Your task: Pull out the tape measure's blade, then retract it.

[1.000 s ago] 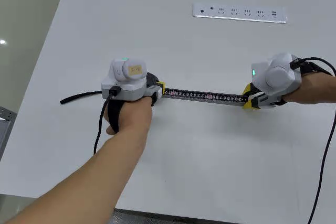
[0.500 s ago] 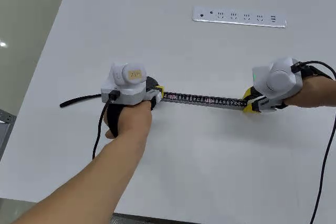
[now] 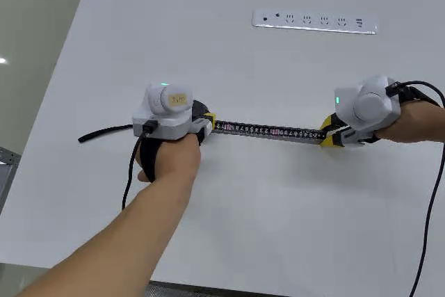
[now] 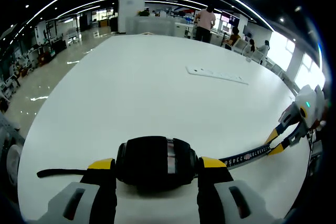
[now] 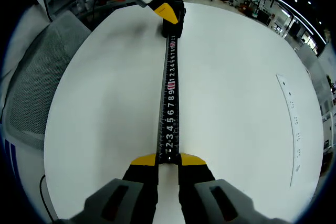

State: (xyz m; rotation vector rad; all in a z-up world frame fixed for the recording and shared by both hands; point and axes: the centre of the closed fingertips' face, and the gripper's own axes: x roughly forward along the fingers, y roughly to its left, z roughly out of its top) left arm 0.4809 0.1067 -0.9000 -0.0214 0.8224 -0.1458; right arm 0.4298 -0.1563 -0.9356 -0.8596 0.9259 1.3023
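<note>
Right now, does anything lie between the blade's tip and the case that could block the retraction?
Nothing visible does. The blade runs straight over bare table from the right gripper to the case in the left gripper; the power strip lies well off that line.

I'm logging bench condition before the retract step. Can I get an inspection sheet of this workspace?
Surface: white table, no marks seen.
Job's things: case held at the left; blade drawn out straight between the grippers.
Clutter: power strip at the far side, apart from the work.
Grippers: left gripper shut on case; right gripper shut on blade tip.
Cables: left cable and right cable, both black; black cord lying beyond the case.
Surroundings: mesh chair, glossy floor, people far off.
</note>
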